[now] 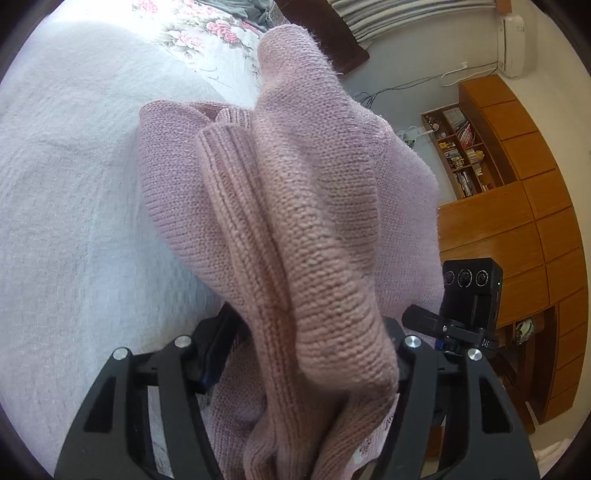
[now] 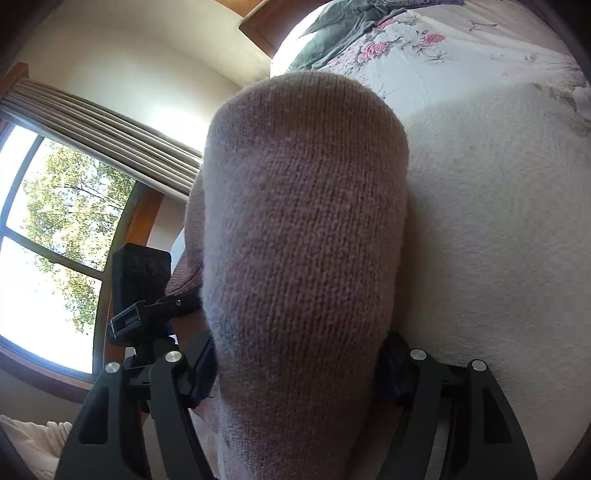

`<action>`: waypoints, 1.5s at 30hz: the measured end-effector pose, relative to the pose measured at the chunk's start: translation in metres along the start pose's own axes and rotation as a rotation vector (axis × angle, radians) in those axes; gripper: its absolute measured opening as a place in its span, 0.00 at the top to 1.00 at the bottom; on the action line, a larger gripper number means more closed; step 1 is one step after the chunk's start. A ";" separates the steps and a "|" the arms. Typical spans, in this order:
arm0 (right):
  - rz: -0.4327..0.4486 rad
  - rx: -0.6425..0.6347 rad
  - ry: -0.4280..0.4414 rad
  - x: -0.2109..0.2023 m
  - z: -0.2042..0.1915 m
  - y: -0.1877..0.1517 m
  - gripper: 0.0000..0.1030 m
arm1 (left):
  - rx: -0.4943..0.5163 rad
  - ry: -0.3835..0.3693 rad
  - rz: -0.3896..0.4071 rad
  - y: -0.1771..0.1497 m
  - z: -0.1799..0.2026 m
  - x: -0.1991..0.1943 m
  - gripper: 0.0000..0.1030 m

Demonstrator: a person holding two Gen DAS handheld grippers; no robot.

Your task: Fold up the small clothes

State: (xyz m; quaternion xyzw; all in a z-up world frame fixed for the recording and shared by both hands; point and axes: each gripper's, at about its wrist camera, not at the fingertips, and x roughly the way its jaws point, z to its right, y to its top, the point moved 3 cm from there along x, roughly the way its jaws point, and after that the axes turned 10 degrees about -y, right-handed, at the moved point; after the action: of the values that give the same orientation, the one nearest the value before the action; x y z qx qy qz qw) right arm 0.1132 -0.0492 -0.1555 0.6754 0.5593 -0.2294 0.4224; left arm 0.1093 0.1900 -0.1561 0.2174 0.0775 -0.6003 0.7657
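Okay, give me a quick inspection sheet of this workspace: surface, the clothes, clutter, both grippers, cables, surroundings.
Surface: white textured bedspread, floral quilt beyond.
Job's things: pink knit sweater, bunched, lifted off the bed by both grippers.
Clutter: grey-green garment at the bed's far end.
Grippers: left gripper shut on sweater; right gripper likewise.
Cables: wires along the wall.
Surroundings: wooden bookshelf, air conditioner, window, curtain.

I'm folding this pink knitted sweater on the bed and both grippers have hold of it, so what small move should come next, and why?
Probably carry both gripped parts forward and lower them onto the white textured bedspread. The left gripper and the right gripper each clamp a bunched fold of the pink knitted sweater, which stands raised over the bed, so the fold looks unfinished until it lies flat.
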 end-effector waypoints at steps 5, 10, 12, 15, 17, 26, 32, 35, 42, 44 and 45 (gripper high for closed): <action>0.009 -0.023 -0.027 -0.019 -0.007 -0.020 0.25 | 0.023 0.083 -0.002 0.005 0.020 -0.016 0.33; 0.005 -0.063 -0.082 -0.038 -0.004 -0.047 0.25 | 0.017 0.135 -0.001 -0.017 0.030 -0.033 0.31; 0.003 -0.067 -0.085 -0.043 -0.005 -0.058 0.25 | 0.004 0.131 0.013 -0.029 0.029 -0.039 0.31; -0.018 -0.055 -0.087 -0.041 -0.007 -0.074 0.53 | 0.000 0.148 0.027 -0.046 0.032 -0.042 0.40; -0.012 -0.031 -0.053 -0.038 -0.009 -0.075 0.66 | 0.015 0.186 0.013 -0.054 0.034 -0.039 0.54; -0.011 -0.052 -0.213 -0.039 -0.010 -0.075 0.54 | 0.043 0.333 0.000 -0.051 0.025 -0.038 0.42; 0.106 -0.161 -0.470 -0.056 -0.052 -0.076 0.08 | 0.062 0.438 0.025 -0.063 0.046 -0.060 0.27; 0.139 -0.187 -0.590 -0.061 -0.069 -0.077 0.04 | 0.060 0.496 0.056 -0.065 0.060 -0.071 0.21; 0.149 -0.198 -0.652 -0.075 -0.082 -0.088 0.04 | 0.114 0.618 0.098 -0.076 0.098 -0.084 0.17; 0.154 -0.197 -0.690 -0.080 -0.085 -0.090 0.04 | 0.128 0.629 0.107 -0.082 0.107 -0.087 0.17; 0.159 -0.197 -0.697 -0.082 -0.088 -0.091 0.04 | 0.132 0.628 0.112 -0.085 0.110 -0.089 0.16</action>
State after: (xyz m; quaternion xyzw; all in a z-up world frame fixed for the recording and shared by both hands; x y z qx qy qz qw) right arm -0.0096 -0.0211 -0.0727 0.5541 0.3469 -0.3570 0.6672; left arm -0.0109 0.2066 -0.0438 0.4450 0.2589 -0.4644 0.7206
